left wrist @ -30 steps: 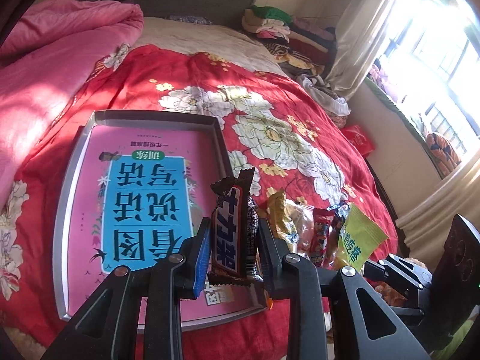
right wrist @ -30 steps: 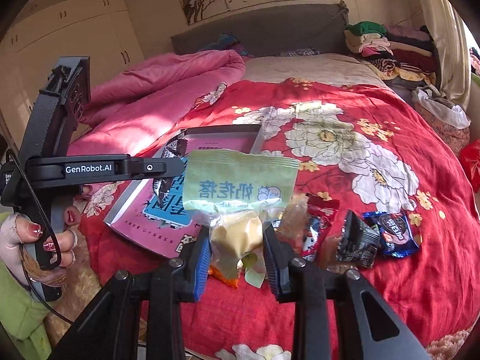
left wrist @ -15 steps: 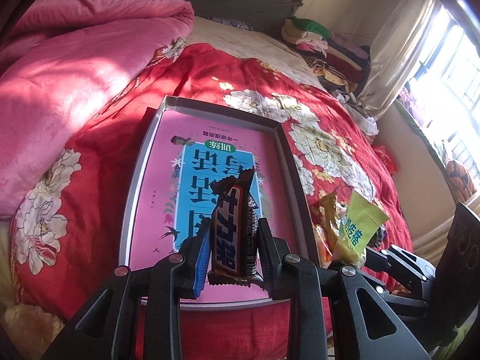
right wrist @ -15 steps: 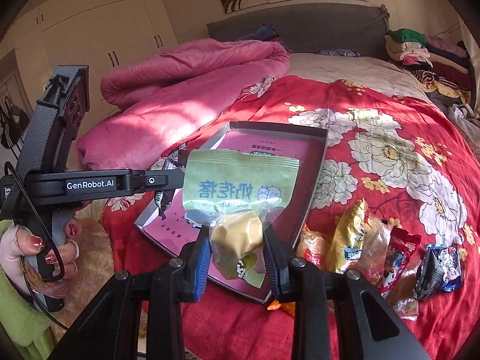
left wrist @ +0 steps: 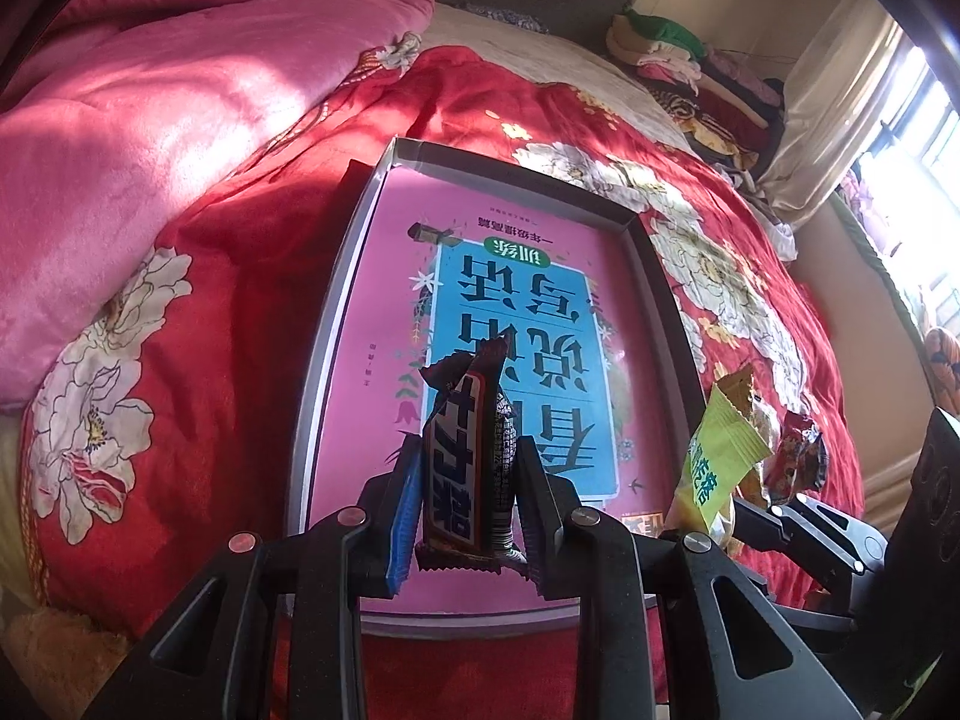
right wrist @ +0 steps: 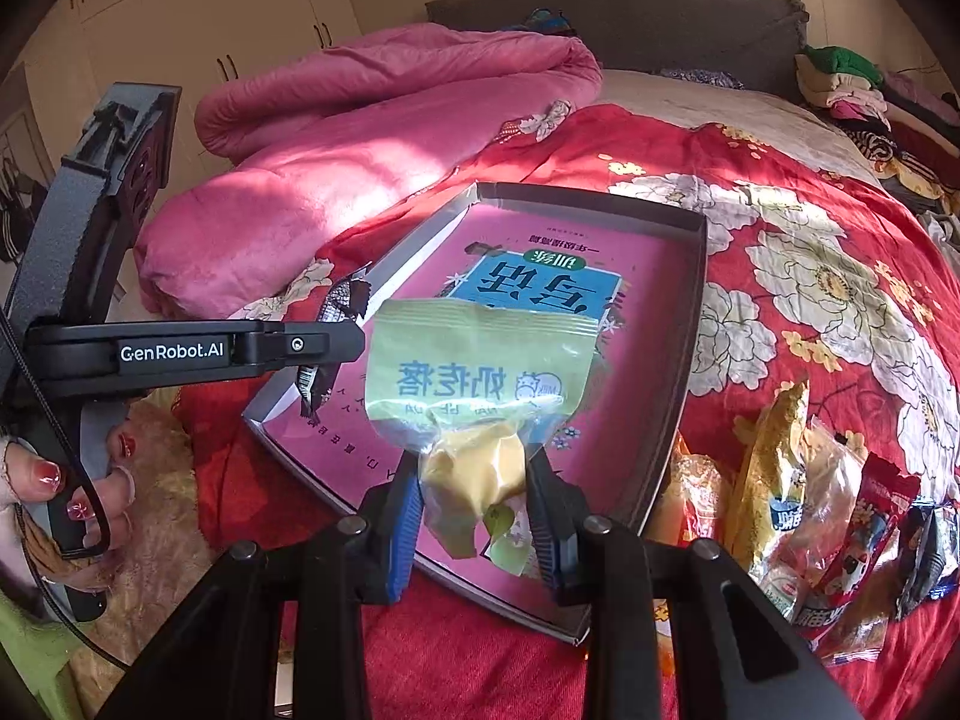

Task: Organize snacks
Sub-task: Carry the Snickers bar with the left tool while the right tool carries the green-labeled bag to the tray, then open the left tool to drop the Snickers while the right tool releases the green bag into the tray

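Red floral bedspread point(right wrist: 810, 276) bears one tray point(left wrist: 327, 354); left gripper point(left wrist: 465, 498) pinches one chocolate bar point(left wrist: 462, 450), right gripper point(right wrist: 474, 498) one green packet point(right wrist: 480, 360).

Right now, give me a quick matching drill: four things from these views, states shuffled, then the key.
Things:
1. chocolate bar
2. green-topped snack bag
3. tray
4. pink quilt

States:
A. bunched up at the far side of the bed
B. gripped in the right gripper
C. lying on the red bedspread, pink book inside
D. gripped upright in the left gripper

Pairs: 1-D, 2-B, 3-C, 4-A
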Available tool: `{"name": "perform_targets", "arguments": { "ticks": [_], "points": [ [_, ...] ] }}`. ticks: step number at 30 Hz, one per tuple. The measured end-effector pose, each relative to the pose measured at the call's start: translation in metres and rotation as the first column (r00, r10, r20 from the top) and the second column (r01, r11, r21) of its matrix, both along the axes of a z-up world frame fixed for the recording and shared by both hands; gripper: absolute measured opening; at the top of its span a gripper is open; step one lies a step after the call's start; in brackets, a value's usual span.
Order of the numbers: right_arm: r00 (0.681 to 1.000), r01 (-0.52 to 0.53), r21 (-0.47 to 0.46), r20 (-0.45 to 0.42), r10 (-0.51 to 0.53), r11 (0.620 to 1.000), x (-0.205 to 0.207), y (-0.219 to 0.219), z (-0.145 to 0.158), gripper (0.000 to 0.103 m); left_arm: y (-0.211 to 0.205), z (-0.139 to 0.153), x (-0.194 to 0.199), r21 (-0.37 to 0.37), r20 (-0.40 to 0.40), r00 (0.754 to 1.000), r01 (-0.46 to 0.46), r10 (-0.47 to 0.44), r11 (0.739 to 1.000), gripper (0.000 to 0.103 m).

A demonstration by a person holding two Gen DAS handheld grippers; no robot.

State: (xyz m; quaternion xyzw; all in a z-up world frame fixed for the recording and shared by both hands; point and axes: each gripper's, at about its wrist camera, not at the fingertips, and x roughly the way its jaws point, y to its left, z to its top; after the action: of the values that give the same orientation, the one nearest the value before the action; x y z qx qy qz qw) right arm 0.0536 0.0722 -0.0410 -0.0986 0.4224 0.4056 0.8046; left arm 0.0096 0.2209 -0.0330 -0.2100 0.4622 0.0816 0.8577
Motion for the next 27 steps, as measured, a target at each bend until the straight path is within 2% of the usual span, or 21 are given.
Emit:
{"name": "perform_targets", "arguments": {
  "ticks": [8, 27],
  "points": [
    [1.0, -0.01, -0.026, -0.009, 0.01, 1.0, 0.002, 0.013, -0.012, 0.033, 0.007, -0.014, 0.005, -0.001, -0.042, 0.999, -0.014, 0.014, 1.0, 0.03],
    [0.997, -0.005, -0.06, -0.072, 0.001, 0.998, 0.006, 0.014, -0.034, 0.037, 0.007, -0.023, 0.01, 0.006, -0.067, 0.998, -0.016, 0.017, 1.0, 0.03]
  ]
}}
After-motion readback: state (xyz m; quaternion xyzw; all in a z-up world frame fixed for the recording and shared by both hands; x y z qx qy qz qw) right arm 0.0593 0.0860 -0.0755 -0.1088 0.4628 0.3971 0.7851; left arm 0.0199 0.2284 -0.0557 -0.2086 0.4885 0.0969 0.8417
